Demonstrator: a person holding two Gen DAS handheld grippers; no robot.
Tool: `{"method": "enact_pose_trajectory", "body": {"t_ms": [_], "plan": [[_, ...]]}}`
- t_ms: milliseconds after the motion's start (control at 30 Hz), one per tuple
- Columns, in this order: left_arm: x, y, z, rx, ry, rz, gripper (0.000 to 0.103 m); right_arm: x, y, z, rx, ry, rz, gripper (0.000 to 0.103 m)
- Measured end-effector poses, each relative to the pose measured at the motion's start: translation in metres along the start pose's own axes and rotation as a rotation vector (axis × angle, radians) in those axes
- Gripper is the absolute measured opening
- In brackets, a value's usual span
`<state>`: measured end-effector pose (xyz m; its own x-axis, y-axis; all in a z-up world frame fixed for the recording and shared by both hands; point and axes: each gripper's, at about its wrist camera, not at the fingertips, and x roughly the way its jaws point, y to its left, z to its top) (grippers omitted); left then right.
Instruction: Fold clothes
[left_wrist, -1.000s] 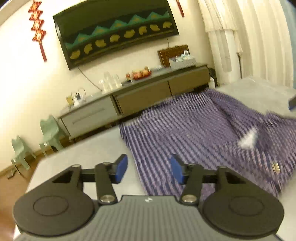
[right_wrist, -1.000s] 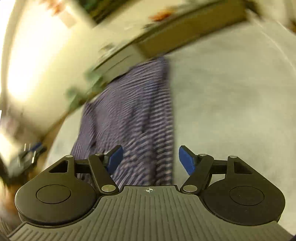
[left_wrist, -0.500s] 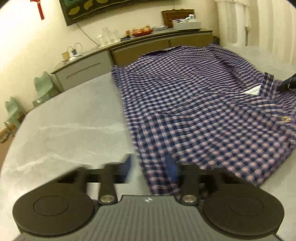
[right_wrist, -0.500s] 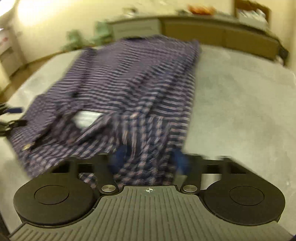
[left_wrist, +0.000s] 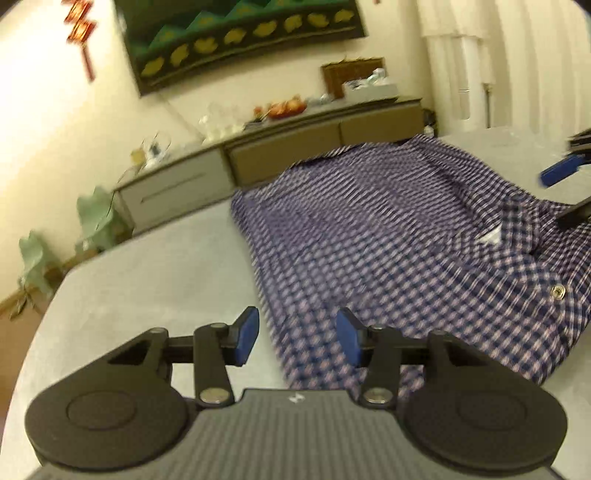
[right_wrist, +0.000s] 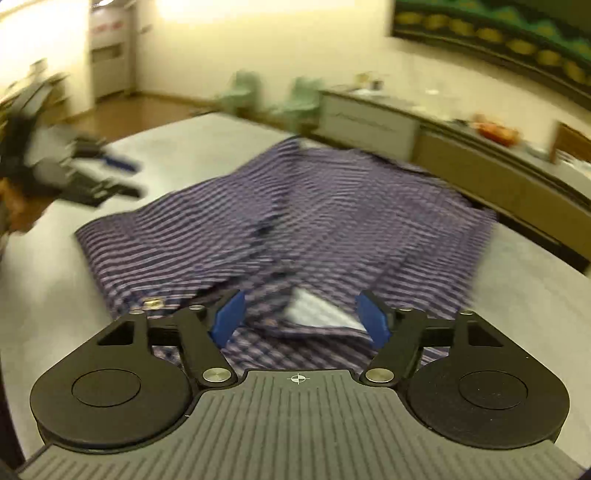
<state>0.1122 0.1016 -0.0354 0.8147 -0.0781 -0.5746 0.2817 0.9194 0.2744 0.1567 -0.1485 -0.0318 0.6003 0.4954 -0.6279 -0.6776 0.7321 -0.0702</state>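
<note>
Purple checked shirt (left_wrist: 388, 236) spread flat on the grey desk (left_wrist: 147, 273). Left hand-held gripper (left_wrist: 297, 338) spread wide, holding nothing, at the shirt's edge near 6 o'clock. Right hand-held gripper (right_wrist: 301, 314) spread wide too, empty, over the collar (right_wrist: 314, 310).

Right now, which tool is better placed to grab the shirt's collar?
Right. The right tool is open directly over the collar of the shirt; the left tool, also open, sits at the shirt's side edge.
</note>
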Motion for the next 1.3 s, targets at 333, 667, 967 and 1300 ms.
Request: {"method": "enact_pose_trajectory", "body": {"t_ms": [333, 667, 967, 1300], "plan": [[0.050, -0.051, 0.011, 0.204, 0.064, -0.018, 0.053, 0.064, -0.028, 0.023, 0.007, 0.094, -0.088, 0.011], [0.049, 0.005, 0.010, 0.010, 0.120, 0.067, 0.056, -0.015, -0.118, 0.002, 0.300, 0.014, -0.075, 0.080], [0.044, 0.007, -0.002, -0.072, 0.159, -0.035, 0.051, -0.015, -0.113, -0.065, 0.381, 0.133, 0.130, 0.045], [0.034, 0.019, -0.008, -0.157, 0.132, -0.087, 0.054, 0.000, -0.108, -0.067, 0.403, 0.150, 0.114, 0.049]]}}
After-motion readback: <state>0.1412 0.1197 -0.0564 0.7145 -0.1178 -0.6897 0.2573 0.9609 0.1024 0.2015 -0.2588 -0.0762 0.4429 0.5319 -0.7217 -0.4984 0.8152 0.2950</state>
